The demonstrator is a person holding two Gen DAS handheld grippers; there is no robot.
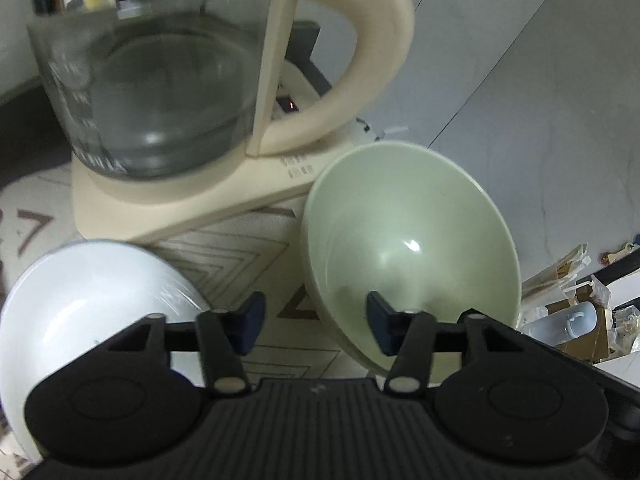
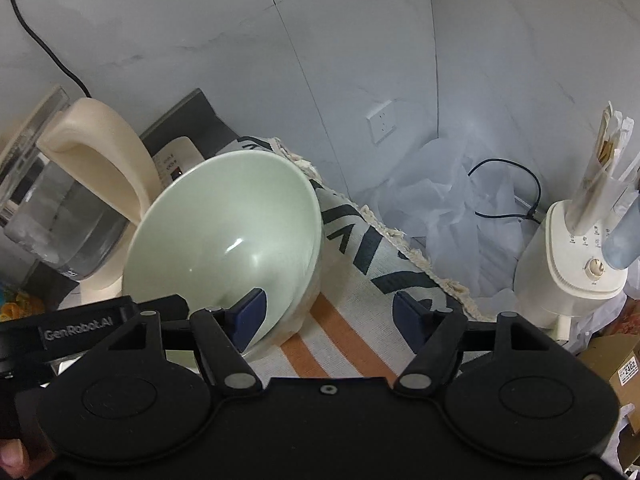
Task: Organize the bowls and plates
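A pale green bowl (image 1: 412, 240) stands tilted on the patterned cloth beside the kettle base. My left gripper (image 1: 316, 320) straddles its near left rim. One pad (image 1: 380, 320) is inside the bowl and the other is outside over the cloth, with a gap to the wall, so it is open. In the right wrist view my right gripper (image 2: 328, 316) straddles the opposite rim of the green bowl (image 2: 224, 236), one pad (image 2: 250, 316) inside and one over the cloth, also open. A white bowl (image 1: 80, 308) lies at the lower left of the left wrist view.
A glass kettle with a cream handle (image 1: 160, 100) sits on its cream base right behind the bowls. The striped cloth (image 2: 352, 320) ends at a fringed edge. Beyond it are crumpled plastic (image 2: 440, 208), a white appliance (image 2: 572, 272), a cable and a cardboard box (image 2: 616, 364). The tiled wall is close behind.
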